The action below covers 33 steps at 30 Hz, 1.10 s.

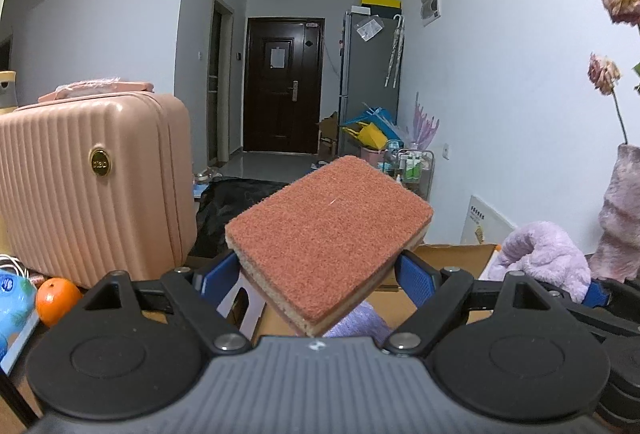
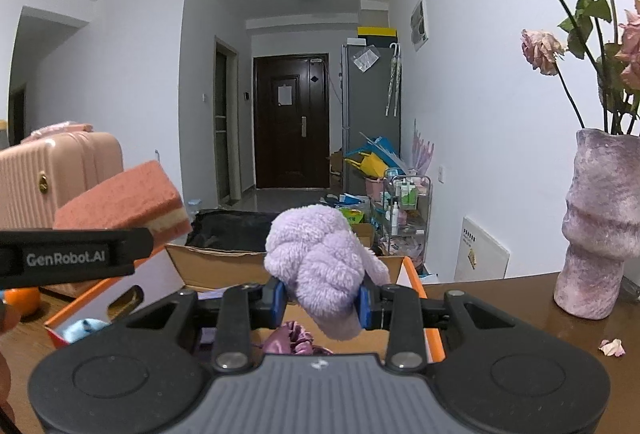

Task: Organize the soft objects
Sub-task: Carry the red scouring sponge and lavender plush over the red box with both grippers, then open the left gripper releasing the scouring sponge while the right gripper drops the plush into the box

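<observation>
a white-walled room w/ a dark door (image 2: 291,122) at the far end of a hallway, a grey fridge (image 2: 372,114) right of that door, and a brown table (image 2: 520,318) up close. landmark: the cardboard box (image 2: 224,270) w/ orange edges, open on the table. the left gripper (image 1: 320,274) is clenched on a sponge (image 1: 332,234), blue pads pressing its two long sides; the sponge has a rough reddish top and tan layers under it, tilted, held in the air above the box. the right gripper (image 2: 322,300) is clamped tight on a fluffy lilac plush toy (image 2: 320,266), pads sunk into the fur, the toy sticking up and fwd over the box's near right part. in the right wrist view the left gripper's black finger crosses at the left, sponge above the box's left side. inside the box: a shiny purple cloth (image 2: 290,340) near the front, a light blue soft thing (image 2: 86,326) at the left end. left of the box stands a pink ribbed suitcase (image 1: 92,182), an orange (image 1: 56,300) by its base. right of the box a mottled pink-purple vase (image 2: 600,222) w/ dried roses (image 2: 540,50), and a fallen petal (image 2: 612,347) on the table near it. behind the box something black, can't tell what.
</observation>
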Tool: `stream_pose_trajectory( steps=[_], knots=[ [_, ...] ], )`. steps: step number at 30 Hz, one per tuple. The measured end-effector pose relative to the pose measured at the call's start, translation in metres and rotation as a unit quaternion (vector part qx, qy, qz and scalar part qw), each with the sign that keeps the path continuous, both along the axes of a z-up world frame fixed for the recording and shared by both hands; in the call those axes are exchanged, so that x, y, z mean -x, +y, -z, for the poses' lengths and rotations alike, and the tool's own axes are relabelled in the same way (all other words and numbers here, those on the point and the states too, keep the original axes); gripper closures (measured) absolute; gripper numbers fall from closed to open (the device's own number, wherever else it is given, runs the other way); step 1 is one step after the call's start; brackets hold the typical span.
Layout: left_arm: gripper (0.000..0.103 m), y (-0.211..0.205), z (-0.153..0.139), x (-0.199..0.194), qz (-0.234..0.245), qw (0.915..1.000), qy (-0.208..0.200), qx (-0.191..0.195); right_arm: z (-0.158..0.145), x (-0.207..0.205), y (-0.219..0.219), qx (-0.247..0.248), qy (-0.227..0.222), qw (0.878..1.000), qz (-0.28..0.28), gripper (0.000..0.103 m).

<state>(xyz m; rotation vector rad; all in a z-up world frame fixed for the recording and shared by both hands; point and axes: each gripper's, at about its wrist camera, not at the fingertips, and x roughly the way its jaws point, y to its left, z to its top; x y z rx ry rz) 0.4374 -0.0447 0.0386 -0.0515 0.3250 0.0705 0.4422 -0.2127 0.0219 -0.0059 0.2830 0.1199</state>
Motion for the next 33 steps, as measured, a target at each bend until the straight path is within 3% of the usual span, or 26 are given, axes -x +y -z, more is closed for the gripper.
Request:
stream_pose_trajectory(
  steps=[12, 23, 26, 30, 31, 33],
  knots=[
    [0.017, -0.008, 0.022, -0.031, -0.021, 0.9990, 0.036, -0.016, 0.015, -0.021, 0.011, 0.038, 0.018, 0.999, 0.003, 0.070],
    [0.017, -0.007, 0.026, -0.038, -0.024, 0.9988, 0.040, -0.017, 0.019, -0.025, 0.010, 0.044, 0.028, 0.999, 0.009, 0.067],
    [0.014, -0.006, 0.026, -0.038, -0.022, 0.9987, 0.043, -0.014, 0.020, -0.026, 0.008, 0.041, 0.029, 0.999, 0.011, 0.057],
    [0.000, 0.002, 0.025, -0.043, -0.019, 0.9987, 0.047, 0.001, 0.021, -0.025, 0.006, 0.044, 0.028, 0.998, 0.019, 0.024],
    [0.000, 0.004, 0.025, -0.042, -0.022, 0.9988, 0.044, 0.004, 0.021, -0.024, 0.006, 0.044, 0.027, 0.998, 0.020, 0.015],
    [0.000, 0.006, 0.025, -0.041, -0.022, 0.9989, 0.041, 0.010, 0.021, -0.023, 0.005, 0.042, 0.022, 0.998, 0.029, 0.005]
  ],
)
